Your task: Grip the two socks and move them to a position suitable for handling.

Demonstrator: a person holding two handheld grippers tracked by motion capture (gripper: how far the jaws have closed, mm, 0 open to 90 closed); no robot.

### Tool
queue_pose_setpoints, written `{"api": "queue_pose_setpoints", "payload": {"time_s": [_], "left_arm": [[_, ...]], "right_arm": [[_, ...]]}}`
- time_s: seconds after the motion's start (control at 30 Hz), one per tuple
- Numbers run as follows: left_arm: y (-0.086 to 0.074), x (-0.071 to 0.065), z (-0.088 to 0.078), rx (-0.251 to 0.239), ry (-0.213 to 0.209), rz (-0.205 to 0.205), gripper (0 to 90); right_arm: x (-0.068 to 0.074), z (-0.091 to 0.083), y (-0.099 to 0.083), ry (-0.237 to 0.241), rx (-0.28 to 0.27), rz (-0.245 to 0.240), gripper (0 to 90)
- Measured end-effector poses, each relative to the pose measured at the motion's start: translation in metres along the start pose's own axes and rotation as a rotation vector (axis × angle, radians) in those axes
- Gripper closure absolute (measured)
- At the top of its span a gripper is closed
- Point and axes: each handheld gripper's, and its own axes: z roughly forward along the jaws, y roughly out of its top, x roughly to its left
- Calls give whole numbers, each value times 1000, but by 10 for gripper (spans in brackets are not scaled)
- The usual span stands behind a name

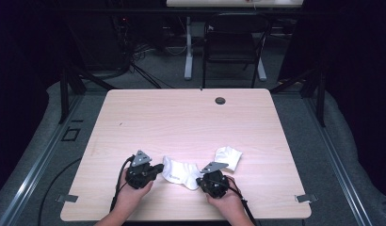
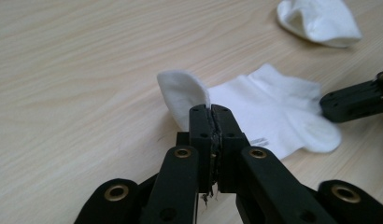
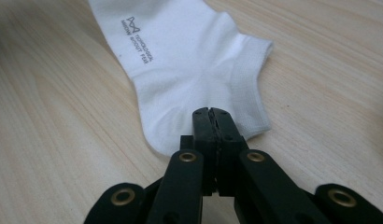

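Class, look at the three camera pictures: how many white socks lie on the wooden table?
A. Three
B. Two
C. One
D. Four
B: one white ankle sock lies flat between the two hand-held grippers, and a second, crumpled sock lies apart from it further right on the table; the left gripper view shows both too.

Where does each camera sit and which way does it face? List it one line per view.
High view: fixed above the person's side, looking forward and down on the table; both hands, the left gripper and the right gripper show.
Left gripper view: rides the left gripper, looking along its shut jaws, which pinch the nearer sock.
Right gripper view: rides the right gripper, looking along its shut jaws at that sock's heel.
Shared: the nearer sock shows in all three; the second sock in the high and left gripper views.
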Motion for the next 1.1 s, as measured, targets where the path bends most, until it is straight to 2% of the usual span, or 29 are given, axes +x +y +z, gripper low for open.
{"api": "queue_pose_setpoints", "payload": {"time_s": [0.13, 0.3, 0.4, 0.53, 0.73, 0.93, 1.0, 1.1], "left_arm": [[-6, 3, -2, 12, 17, 1, 852], [-4, 6, -10, -40, 32, -14, 781], [0, 7, -14, -66, 51, 1, 760], [0, 8, 0, -34, 10, 23, 716], [-2, 7, 19, 25, 20, 75, 698], [-12, 8, 27, 78, 20, 71, 715], [-14, 6, 26, 66, 25, 78, 727], [-16, 1, 22, 88, 27, 89, 745]], "right_arm": [[-1, -1, -1, -3, -3, 4, 900], [-1, -1, -1, -4, -4, 2, 900], [-1, -1, -1, -1, -5, 3, 900], [-2, -1, -1, 2, 0, 3, 900], [-2, -1, -1, 2, -4, 9, 900], [-3, -1, -1, 7, -3, 4, 900], [-3, -2, -1, 11, 3, 5, 900], [-4, -2, -2, 12, -2, 10, 900]]}}
